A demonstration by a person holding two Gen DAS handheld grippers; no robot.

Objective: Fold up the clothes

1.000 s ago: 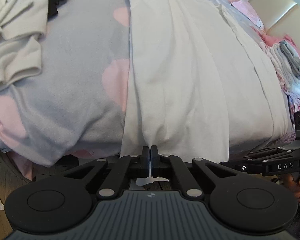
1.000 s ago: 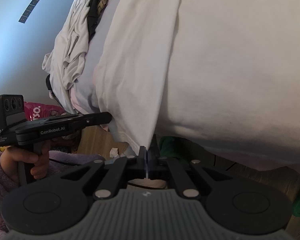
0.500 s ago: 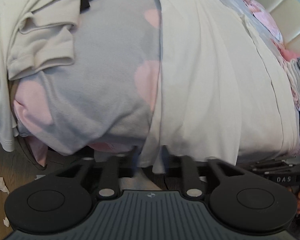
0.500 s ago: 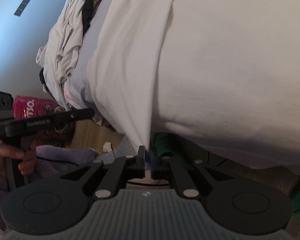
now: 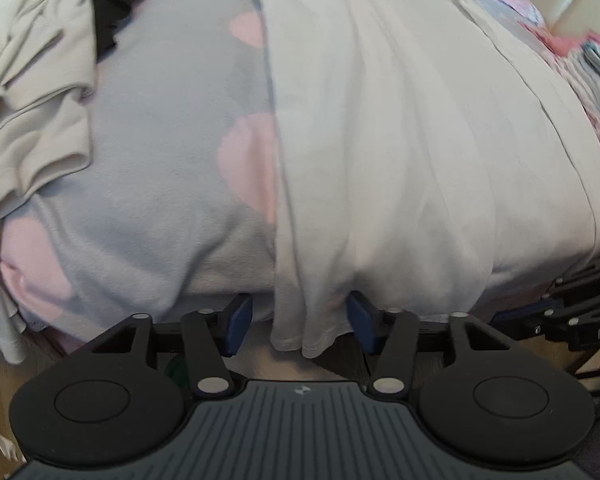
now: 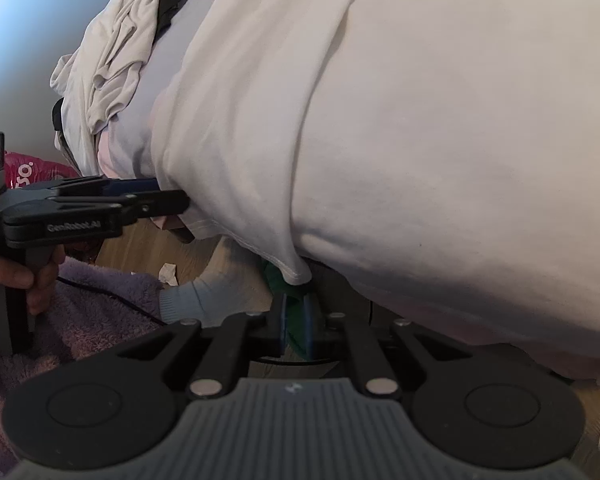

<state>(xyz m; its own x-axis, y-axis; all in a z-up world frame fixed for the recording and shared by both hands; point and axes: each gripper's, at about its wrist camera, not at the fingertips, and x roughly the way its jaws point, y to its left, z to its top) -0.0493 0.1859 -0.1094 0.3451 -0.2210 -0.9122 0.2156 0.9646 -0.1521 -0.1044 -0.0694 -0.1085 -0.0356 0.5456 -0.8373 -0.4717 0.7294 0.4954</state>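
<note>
Both grippers have let go of the white garment [image 5: 400, 152] within the last second. The left gripper [image 5: 298, 326], which had been pinched shut on the hem a second ago, now stands with its blue pads [image 5: 238, 322] wide apart, the hem hanging loose between them. The right gripper [image 6: 296, 326], clamped on the hem corner half a second ago, now shows a narrow gap between its pads; the corner hangs just above them, apparently free.

As a judgement, the release means the garment has been laid where it is wanted and one positioning step is closed. Whether this is a spread before folding or a completed lengthwise fold cannot be settled.

The garment lies lengthwise on the bed [image 5: 160, 152], its lower hem draped over the near edge. It is thin, soft knit fabric, matte, with long shallow creases and a stitched hem. The bed cover is grey fleece with pink patches. A crumpled beige garment [image 5: 32, 120] lies at the left edge. A stack of folded clothes [image 5: 596, 76] sits at the far right edge.
</note>
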